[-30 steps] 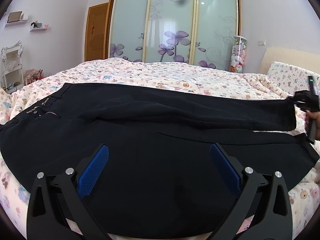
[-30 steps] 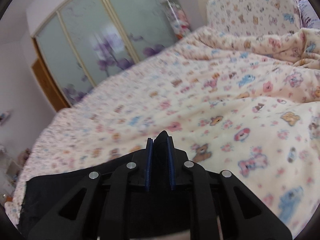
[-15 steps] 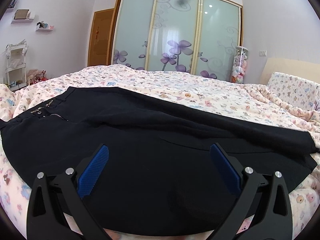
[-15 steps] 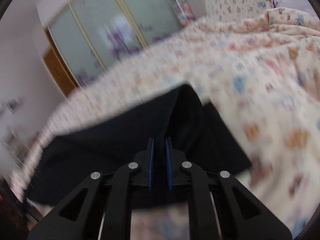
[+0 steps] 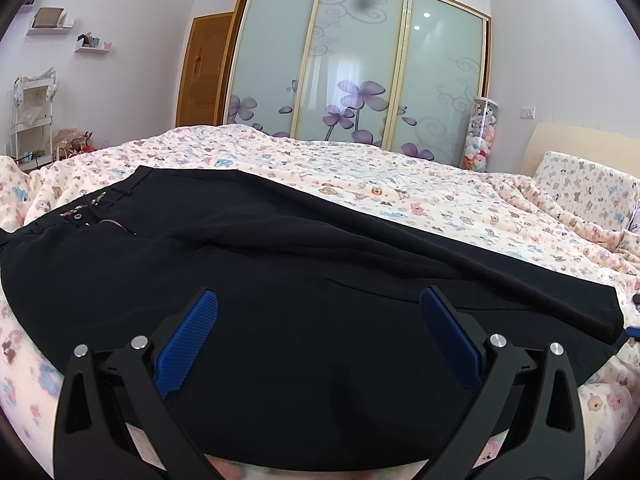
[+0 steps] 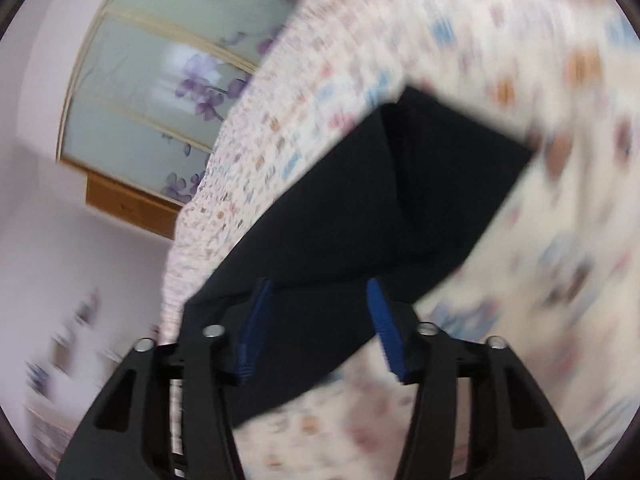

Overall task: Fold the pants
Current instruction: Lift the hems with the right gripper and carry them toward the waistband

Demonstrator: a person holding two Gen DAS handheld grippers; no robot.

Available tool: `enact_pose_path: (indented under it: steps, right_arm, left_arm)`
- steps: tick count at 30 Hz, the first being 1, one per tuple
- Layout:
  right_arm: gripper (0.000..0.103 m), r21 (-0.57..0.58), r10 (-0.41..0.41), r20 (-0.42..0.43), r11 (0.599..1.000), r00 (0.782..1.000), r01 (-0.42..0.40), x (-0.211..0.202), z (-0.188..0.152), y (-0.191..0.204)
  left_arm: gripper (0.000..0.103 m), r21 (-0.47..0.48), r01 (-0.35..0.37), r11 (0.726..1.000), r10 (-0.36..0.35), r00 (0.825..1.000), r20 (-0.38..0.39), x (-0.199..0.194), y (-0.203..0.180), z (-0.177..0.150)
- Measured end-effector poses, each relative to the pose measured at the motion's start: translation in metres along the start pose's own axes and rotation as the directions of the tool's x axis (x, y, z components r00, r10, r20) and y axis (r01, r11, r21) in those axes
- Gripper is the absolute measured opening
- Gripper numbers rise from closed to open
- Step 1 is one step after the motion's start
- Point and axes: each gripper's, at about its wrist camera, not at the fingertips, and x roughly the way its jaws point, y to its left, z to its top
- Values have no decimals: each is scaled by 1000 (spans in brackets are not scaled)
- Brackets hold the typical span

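**Pants spread on the bed, both grippers open**

Pants, black, lie flat across a bed covered with a pale bedspread printed with small bears and flowers. Seen from the left wrist, the waistband with its zipper and metal button lies at the left, and the two legs run to the right, one folded over the other, ending in hems near the right edge of the bed.

The left gripper hovers over the middle of the pants with its blue pads far apart, holding nothing.

The right wrist view is blurred and tilted. The right gripper sits at the hem end of the legs. Its jaws have just been opening, and its blue pads stand parted, with dark cloth lying below them but not pinched.

Behind the bed stands a wardrobe with frosted sliding doors painted with purple flowers, and a wooden door beside it.
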Motion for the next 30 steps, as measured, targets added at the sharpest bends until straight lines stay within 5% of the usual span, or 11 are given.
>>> enact_pose_path:
  steps: [10, 13, 14, 16, 20, 22, 27, 30]
  right_arm:
    - [47, 261, -106, 93, 962, 990, 78, 34, 8, -23]
    - [46, 238, -131, 139, 967, 982, 95, 38, 12, -21]
    - [29, 225, -143, 145, 968, 979, 108, 39, 13, -20]
    - [13, 142, -136, 177, 984, 975, 112, 40, 15, -9]
    - [12, -31, -48, 341, 998, 939, 63, 15, 9, 14]
    - [12, -63, -86, 388, 991, 918, 120, 8, 5, 12]
    - [12, 19, -180, 317, 983, 931, 184, 37, 0, -26]
    - [11, -74, -197, 361, 968, 911, 238, 41, -7, -20]
  left_arm:
    - [101, -21, 12, 1000, -13, 1000, -14, 3, 3, -2]
    - [101, -24, 15, 1000, -15, 1000, -17, 4, 4, -2]
    - [101, -25, 15, 1000, -16, 1000, -18, 4, 4, -2]
    - [101, -28, 16, 999, -17, 1000, -22, 5, 5, -2]
    - [101, -43, 26, 999, -27, 999, -32, 7, 8, -2]
    - [101, -54, 31, 998, -33, 999, -37, 8, 11, -2]
    - [101, -97, 64, 993, -68, 997, -40, 7, 19, 0]
    - [101, -175, 128, 976, -141, 988, -64, 6, 38, 16]
